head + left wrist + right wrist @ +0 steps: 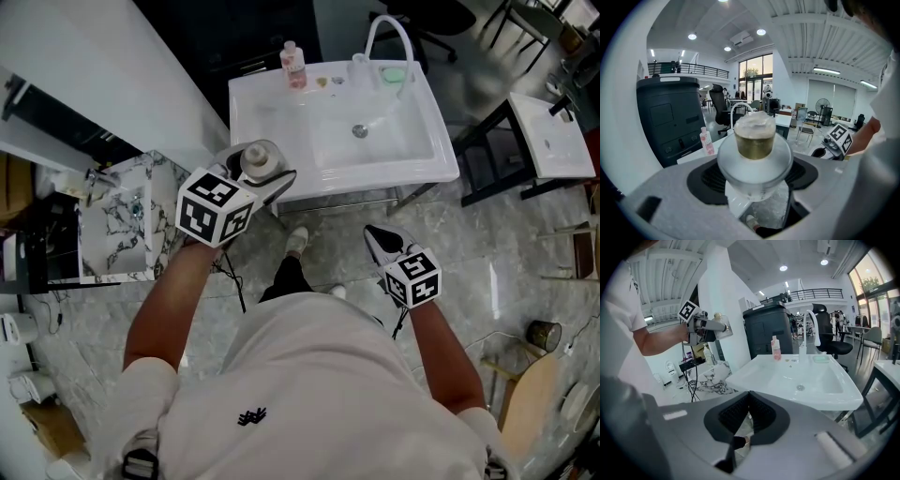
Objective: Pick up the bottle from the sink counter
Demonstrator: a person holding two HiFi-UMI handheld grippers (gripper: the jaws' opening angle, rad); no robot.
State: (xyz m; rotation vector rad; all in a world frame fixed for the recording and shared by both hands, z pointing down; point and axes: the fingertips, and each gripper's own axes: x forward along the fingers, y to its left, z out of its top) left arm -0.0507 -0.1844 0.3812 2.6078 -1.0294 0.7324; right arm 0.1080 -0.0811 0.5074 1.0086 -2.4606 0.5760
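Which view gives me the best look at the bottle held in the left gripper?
The left gripper view: the bottle fills the centre, gripped between the jaws, gold neck plain. The head view shows only its top from above; the right gripper view shows it small and distant.

The person wears a white shirt [309,394] with short sleeves and a small black mark [251,415] on it, dark trousers [286,277] and a light shoe [297,238]. The left gripper [265,173] and the right gripper [377,234] are grey, with black ribbed fingers [733,416]. Each carries a white cube [214,208] with black squares.
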